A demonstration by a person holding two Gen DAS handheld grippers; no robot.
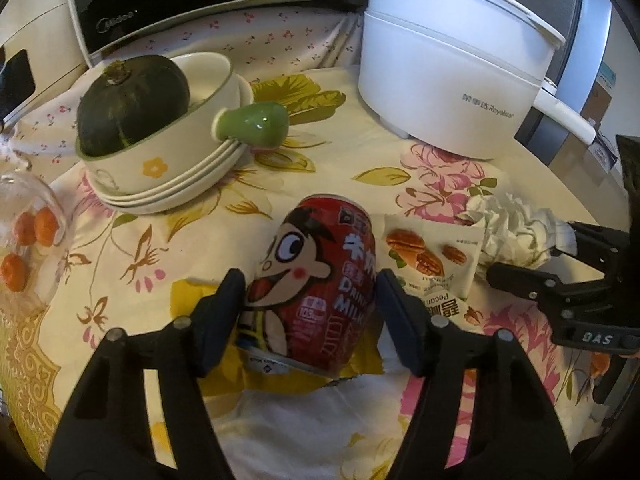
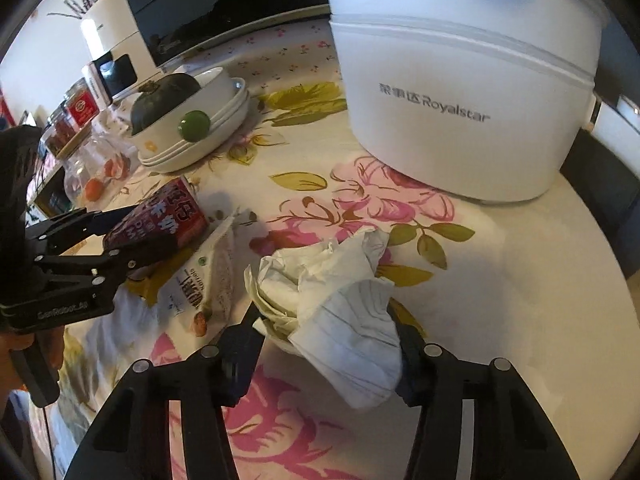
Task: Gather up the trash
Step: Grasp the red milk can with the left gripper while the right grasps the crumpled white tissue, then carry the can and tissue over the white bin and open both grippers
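Red milk can (image 1: 320, 280) lies on its side between the left gripper (image 1: 312, 304) fingers, both pads against it, gripped; yellow wrapper (image 1: 360, 364) under it; pecan packet (image 1: 432, 256) just right of that gripper. Crumpled tissue (image 2: 332, 292) sits between the right gripper (image 2: 324, 356) fingers, pads pressed in, gripped. Bench (image 2: 520, 280) has a floral cloth; ahead: white Royalstar cooker (image 2: 460, 100), bowl with dark squash (image 1: 132, 104) on stacked plates; black appliance behind.
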